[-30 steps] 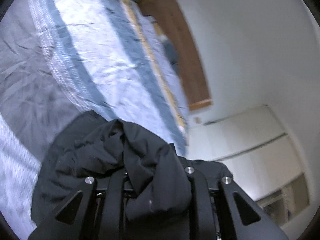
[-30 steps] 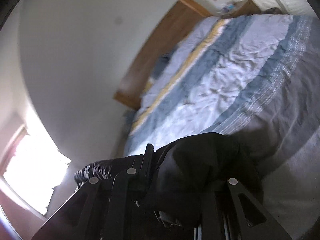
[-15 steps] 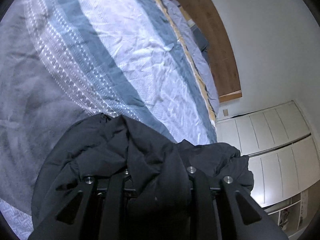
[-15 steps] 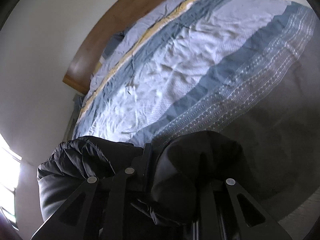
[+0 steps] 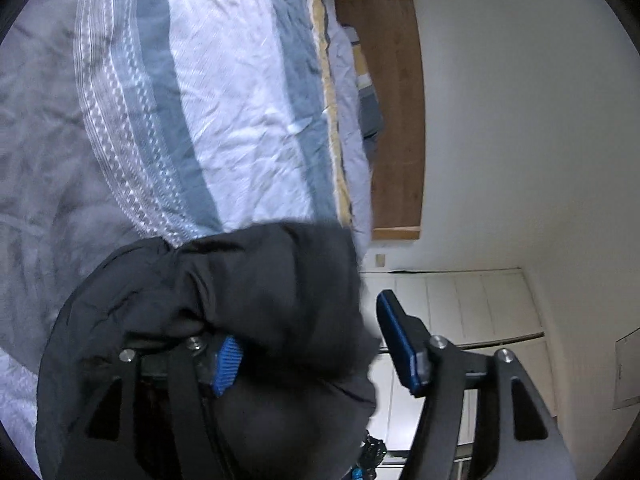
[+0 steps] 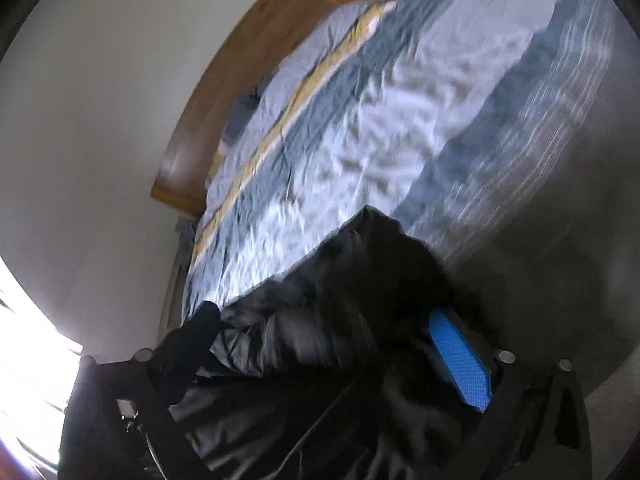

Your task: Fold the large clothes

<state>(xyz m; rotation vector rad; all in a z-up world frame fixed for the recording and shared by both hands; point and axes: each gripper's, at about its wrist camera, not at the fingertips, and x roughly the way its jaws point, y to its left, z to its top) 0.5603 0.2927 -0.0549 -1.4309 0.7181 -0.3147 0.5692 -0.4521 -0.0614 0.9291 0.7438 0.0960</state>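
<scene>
A black puffy jacket [image 5: 248,304] hangs in a bunch over the edge of the bed [image 5: 224,92] in the left wrist view. My left gripper [image 5: 308,340] is opening. The cloth drapes over its left finger, and the blue pad of its right fingertip [image 5: 400,344] stands bare and apart from the cloth. In the blurred right wrist view the same jacket [image 6: 360,280] lies loose between the jaws of my right gripper [image 6: 304,344], which are opening wide. Its blue right pad [image 6: 460,360] is uncovered; the left finger is hidden under the cloth.
The bed's duvet [image 6: 380,120] has blue, white, grey and yellow stripes. A wooden headboard [image 5: 396,112] stands against a white wall. White cupboard doors [image 5: 472,304] lie beyond the left gripper. A bright window [image 6: 24,340] shows at the lower left of the right wrist view.
Both grippers were shut on bunches of the black jacket; now their jaws stand apart and blue pads show. Both have come down closer to the bed, and the jacket sags loose.
</scene>
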